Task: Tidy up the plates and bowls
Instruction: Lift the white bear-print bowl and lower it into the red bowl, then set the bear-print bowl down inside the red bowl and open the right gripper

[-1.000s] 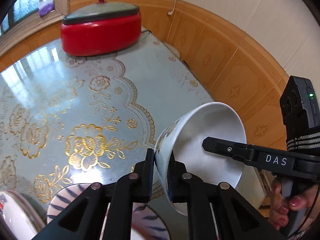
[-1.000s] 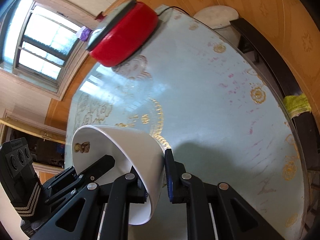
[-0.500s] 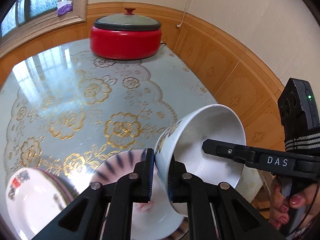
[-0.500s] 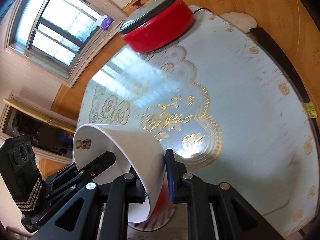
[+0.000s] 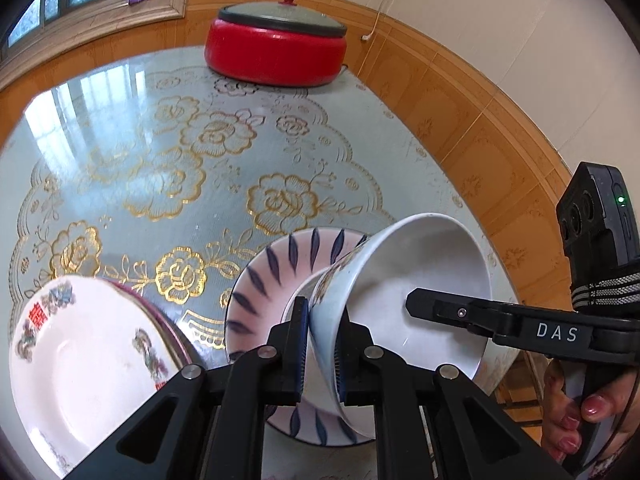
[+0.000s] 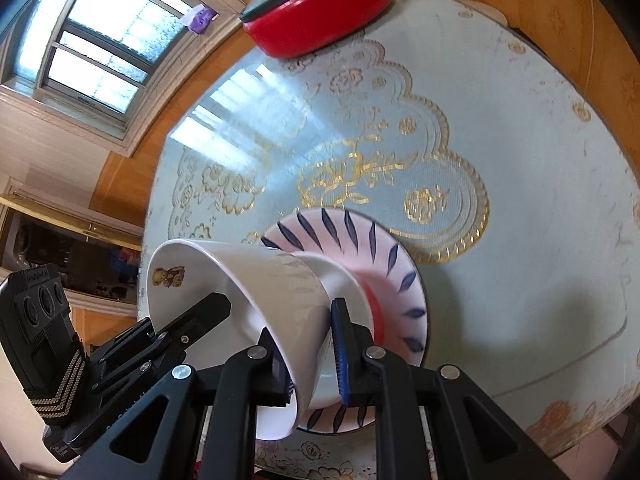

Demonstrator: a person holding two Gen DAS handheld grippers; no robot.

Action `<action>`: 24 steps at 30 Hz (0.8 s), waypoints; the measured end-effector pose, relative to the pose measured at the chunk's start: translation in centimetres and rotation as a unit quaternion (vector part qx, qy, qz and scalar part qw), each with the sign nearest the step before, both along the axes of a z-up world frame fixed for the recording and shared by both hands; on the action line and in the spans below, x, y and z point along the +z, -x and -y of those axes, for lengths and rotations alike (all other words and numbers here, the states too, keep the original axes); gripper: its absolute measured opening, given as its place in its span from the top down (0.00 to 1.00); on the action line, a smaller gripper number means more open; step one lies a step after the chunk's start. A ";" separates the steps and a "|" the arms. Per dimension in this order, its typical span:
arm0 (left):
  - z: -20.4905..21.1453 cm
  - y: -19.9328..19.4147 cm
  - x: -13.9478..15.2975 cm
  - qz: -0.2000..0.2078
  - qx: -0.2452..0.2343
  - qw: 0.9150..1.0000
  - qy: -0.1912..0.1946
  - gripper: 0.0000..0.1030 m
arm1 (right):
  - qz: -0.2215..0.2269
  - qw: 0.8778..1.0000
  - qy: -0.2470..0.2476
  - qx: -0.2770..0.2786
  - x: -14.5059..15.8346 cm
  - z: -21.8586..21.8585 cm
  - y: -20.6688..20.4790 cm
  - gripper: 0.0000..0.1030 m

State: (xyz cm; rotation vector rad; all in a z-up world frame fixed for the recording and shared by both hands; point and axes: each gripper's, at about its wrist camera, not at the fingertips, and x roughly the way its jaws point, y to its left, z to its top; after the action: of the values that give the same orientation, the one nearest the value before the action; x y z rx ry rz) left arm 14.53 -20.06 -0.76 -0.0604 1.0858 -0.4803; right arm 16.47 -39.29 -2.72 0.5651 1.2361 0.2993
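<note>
- Since the earlier frames both hands have carried the white bowl (image 5: 420,280) level across the table (image 5: 160,152); the blue-leaf plate (image 5: 272,264), then only an edge at the bottom of the left wrist view, now lies directly under the bowl, and the red-character plate (image 5: 80,360) has come in at 8 o'clock.
- Bowl: held off the table, tipped on its side, mouth turned toward the left gripper's side. In the right wrist view a bear print (image 6: 168,276) shows on its inner wall.
- Left gripper (image 5: 322,350): fingers closed on the bowl's rim, one inside, one outside.
- Right gripper (image 6: 314,354): fingers likewise clamped on the opposite rim, wall between them. The grips face each other across the mouth.
- Deciding relation: in the left wrist view the blue-leaf plate sits just beyond the fingers at 12 o'clock, below and behind the bowl. A smaller white piece (image 6: 340,280) seems to rest in the plate's centre; I cannot tell what it is.
- Judgement: the bowl's foot must swing down toward that plate, so the coming move looks like a roll upright and a lowering. Both hands are equally near.
- Outward: red-character plate just beside the blue-leaf one; red lidded cooker (image 5: 276,52) at the far edge, 12 o'clock, well apart.
</note>
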 end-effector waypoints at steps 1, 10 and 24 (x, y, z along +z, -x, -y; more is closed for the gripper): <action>-0.1 0.0 -0.2 -0.005 -0.002 1.000 0.000 0.89 | -0.004 1.000 0.001 -0.004 -0.2 -0.1 0.1 0.86; -0.3 -0.2 -1.4 -0.024 -0.020 1.000 0.000 0.89 | -0.028 0.999 0.003 -0.023 -1.4 -0.4 0.9 0.86; 0.9 -1.1 -2.6 -0.044 -0.056 0.997 -0.015 0.89 | -0.048 0.997 0.014 -0.059 -2.2 0.0 2.0 0.85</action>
State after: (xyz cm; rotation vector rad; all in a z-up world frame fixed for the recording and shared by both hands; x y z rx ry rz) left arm 15.61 -20.91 -3.39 0.0067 1.1866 -0.5663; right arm 14.42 -39.27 -4.91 0.6306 1.2915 0.1568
